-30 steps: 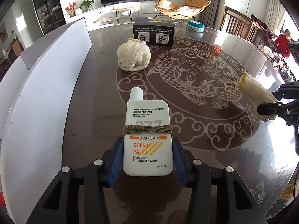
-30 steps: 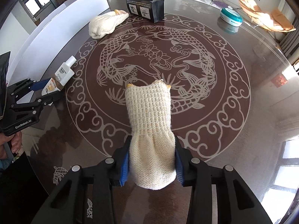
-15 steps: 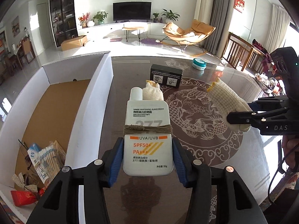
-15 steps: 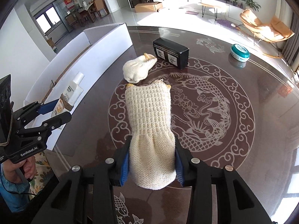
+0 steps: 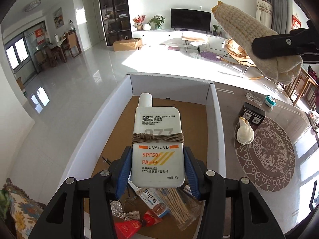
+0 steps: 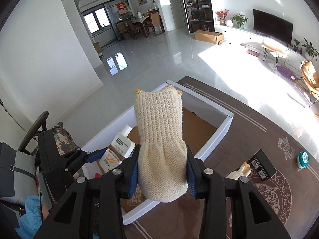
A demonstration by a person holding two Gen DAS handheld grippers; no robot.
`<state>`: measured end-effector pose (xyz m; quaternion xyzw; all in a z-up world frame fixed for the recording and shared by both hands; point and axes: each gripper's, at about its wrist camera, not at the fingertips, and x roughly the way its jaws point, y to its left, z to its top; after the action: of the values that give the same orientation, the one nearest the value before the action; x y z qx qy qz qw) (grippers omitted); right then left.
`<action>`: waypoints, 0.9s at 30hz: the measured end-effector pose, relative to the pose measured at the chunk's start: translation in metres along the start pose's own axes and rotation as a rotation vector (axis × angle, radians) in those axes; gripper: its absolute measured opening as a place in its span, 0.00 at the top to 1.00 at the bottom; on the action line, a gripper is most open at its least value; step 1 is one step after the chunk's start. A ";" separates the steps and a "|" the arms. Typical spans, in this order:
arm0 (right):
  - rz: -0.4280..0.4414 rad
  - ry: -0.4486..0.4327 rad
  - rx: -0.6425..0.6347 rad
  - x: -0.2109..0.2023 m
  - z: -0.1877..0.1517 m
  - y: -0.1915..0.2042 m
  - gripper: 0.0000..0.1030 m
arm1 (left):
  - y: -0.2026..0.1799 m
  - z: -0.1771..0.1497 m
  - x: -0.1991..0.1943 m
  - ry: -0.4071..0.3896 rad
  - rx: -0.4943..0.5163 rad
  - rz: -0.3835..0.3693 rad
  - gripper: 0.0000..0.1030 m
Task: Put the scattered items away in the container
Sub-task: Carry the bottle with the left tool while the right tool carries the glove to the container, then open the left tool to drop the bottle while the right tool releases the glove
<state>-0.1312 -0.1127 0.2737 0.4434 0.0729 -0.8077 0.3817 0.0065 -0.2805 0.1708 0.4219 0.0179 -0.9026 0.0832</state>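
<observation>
**So, both hands loaded and over the box now**

Basically this is the drop step. The left gripper is clamped on the flat white plastic sunscreen bottle with string wound round it, and it hangs over the bare brown floor of the white cardboard box, just above the clutter piled at the box's near end. The right gripper is squeezed tight on the cream knitted glove with yellow fingertips, over the box's near edge.

My take: lower both well inside the walls before letting go, and aim for the bare far half so nothing lands on the wooden sticks.

Compared with a second ago, both items were down at the dark patterned table and only the box's outer wall showed; now they're lifted and carried across. Grips look unchanged. The second, bunched cream glove and the black box haven't moved from the table's far side.
</observation>
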 end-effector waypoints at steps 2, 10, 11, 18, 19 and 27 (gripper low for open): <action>0.036 0.017 0.026 0.024 0.009 0.011 0.61 | 0.017 -0.006 0.010 0.024 -0.026 0.012 0.51; 0.061 0.296 -0.052 0.148 -0.058 0.047 0.61 | 0.055 -0.052 0.062 0.148 -0.096 0.006 0.51; 0.069 0.316 -0.056 0.156 -0.064 0.051 0.61 | 0.056 -0.055 0.066 0.156 -0.098 0.005 0.51; 0.080 0.446 -0.155 0.200 -0.098 0.090 0.57 | 0.059 -0.064 0.081 0.228 -0.102 0.031 0.51; 0.083 0.460 -0.160 0.202 -0.104 0.091 0.54 | 0.062 -0.065 0.081 0.240 -0.107 0.029 0.51; 0.072 0.429 -0.143 0.181 -0.100 0.073 0.22 | 0.072 -0.056 0.059 0.200 -0.151 0.099 0.21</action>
<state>-0.0726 -0.2181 0.0909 0.5793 0.1936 -0.6735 0.4164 0.0235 -0.3533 0.0925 0.5027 0.0732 -0.8469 0.1570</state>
